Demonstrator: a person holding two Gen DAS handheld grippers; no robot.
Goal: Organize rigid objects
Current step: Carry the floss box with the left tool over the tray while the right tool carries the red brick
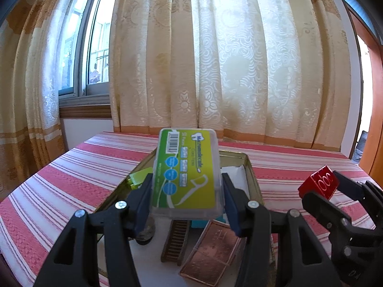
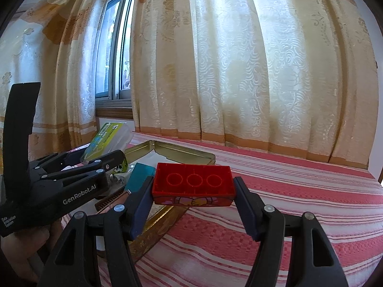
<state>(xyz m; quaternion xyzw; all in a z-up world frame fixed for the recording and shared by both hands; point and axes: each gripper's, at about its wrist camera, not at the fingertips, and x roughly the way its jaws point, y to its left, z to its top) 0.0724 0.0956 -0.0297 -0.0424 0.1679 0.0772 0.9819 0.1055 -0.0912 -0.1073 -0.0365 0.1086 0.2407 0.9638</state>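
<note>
My left gripper (image 1: 186,191) is shut on a clear floss-pick box with a green and yellow label (image 1: 188,172), held above a gold metal tin (image 1: 251,169). The box also shows in the right wrist view (image 2: 107,141). My right gripper (image 2: 194,191) is shut on a red toy brick (image 2: 194,186), hollow underside up, just right of the tin's rim (image 2: 167,212). The brick also shows in the left wrist view (image 1: 319,183). In the tin lie a brown comb (image 1: 174,241), a copper-coloured case (image 1: 213,251), a teal box (image 2: 138,177) and a green item (image 1: 137,179).
The tin sits on a red and white striped cloth (image 2: 275,215) over the table. Cream curtains (image 1: 215,59) and a window (image 1: 95,55) stand behind the far edge. Striped cloth stretches to the right of the tin.
</note>
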